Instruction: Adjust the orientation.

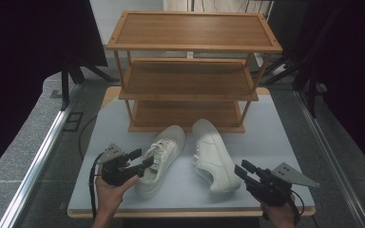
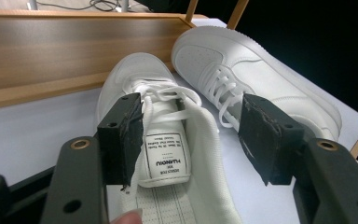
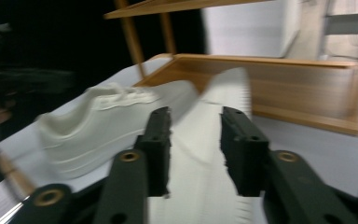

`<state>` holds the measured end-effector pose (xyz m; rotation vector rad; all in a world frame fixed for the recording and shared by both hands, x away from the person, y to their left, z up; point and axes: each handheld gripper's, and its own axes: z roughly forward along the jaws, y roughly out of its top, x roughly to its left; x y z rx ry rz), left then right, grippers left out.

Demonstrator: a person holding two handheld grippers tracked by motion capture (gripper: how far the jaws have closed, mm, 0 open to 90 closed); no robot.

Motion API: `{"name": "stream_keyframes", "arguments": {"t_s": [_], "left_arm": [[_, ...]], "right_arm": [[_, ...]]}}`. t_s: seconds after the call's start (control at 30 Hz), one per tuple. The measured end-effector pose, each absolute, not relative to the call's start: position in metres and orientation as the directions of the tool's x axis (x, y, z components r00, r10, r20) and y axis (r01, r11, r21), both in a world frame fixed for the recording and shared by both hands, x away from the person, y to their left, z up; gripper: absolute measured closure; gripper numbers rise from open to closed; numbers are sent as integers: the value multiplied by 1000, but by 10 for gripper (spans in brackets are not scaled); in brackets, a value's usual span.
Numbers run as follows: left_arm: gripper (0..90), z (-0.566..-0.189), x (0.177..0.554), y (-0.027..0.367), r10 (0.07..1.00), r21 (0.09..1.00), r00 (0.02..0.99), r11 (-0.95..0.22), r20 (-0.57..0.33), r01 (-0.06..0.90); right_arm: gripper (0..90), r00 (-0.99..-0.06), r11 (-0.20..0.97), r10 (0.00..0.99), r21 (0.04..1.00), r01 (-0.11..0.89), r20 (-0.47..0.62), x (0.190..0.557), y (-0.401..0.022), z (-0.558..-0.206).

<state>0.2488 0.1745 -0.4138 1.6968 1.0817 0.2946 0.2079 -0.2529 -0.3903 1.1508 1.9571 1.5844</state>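
Observation:
Two white lace-up sneakers lie on the grey table (image 1: 271, 128), toes toward a wooden rack (image 1: 190, 76). My left gripper (image 1: 141, 159) is at the left sneaker (image 1: 164, 156), open. In the left gripper view its jaws (image 2: 193, 135) straddle the labelled tongue (image 2: 165, 154), with the left pad (image 2: 121, 133) close against the lace and the right pad well off. The right sneaker (image 1: 211, 154) (image 2: 251, 74) lies beside it. My right gripper (image 1: 243, 170) hovers just off that sneaker's heel. In the blurred right gripper view its jaws (image 3: 196, 154) stand apart with nothing gripped, and a white sneaker (image 3: 98, 126) lies beyond.
The three-shelf wooden rack stands at the table's far side, its lowest shelf (image 2: 51, 51) (image 3: 298, 88) right behind the sneakers' toes. Dark curtains hang at both sides. Grey floor and a metal rail (image 1: 38, 161) run along the left. The table's front edge lies just under both hands.

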Motion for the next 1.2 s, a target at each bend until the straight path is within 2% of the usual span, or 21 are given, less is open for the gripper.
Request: {"name": "stream_keyframes", "arguments": {"t_s": [0.13,0.2,0.23,0.27,0.37,0.6,0.67,0.77,0.83,1.0,1.2], "left_arm": [[405,-416,251,179,767,851,552,-14,-327,525],[406,-416,251,181,767,847,546,-4,-338,531],[408,-417,251,181,766,847,543,2,-343,532],[408,-417,251,181,767,846,542,3,-345,534],[414,-420,251,181,776,838,525,9,-350,546],[416,-422,250,184,777,829,513,20,-365,559],[419,-424,249,185,777,824,507,25,-372,566],[423,-425,248,186,780,821,500,29,-376,570],[425,-427,248,186,779,817,492,46,-390,575],[425,-428,248,186,775,812,490,49,-398,582],[425,-428,248,188,770,808,490,55,-408,587]], "right_arm": [[820,-646,112,745,923,367,166,208,-231,-393],[840,-652,128,740,917,377,165,209,-227,-395],[864,-667,175,731,906,386,143,209,-218,-401],[864,-667,175,731,906,386,143,209,-218,-401],[868,-685,268,724,880,393,85,210,-201,-411],[869,-722,351,689,841,412,66,217,-175,-429],[872,-698,402,717,816,416,3,220,-171,-436],[887,-676,401,737,811,426,-9,222,-175,-439],[888,-681,352,730,829,435,47,226,-185,-439],[889,-674,339,738,841,422,41,225,-190,-438],[897,-684,282,720,850,445,119,229,-200,-440]]}}
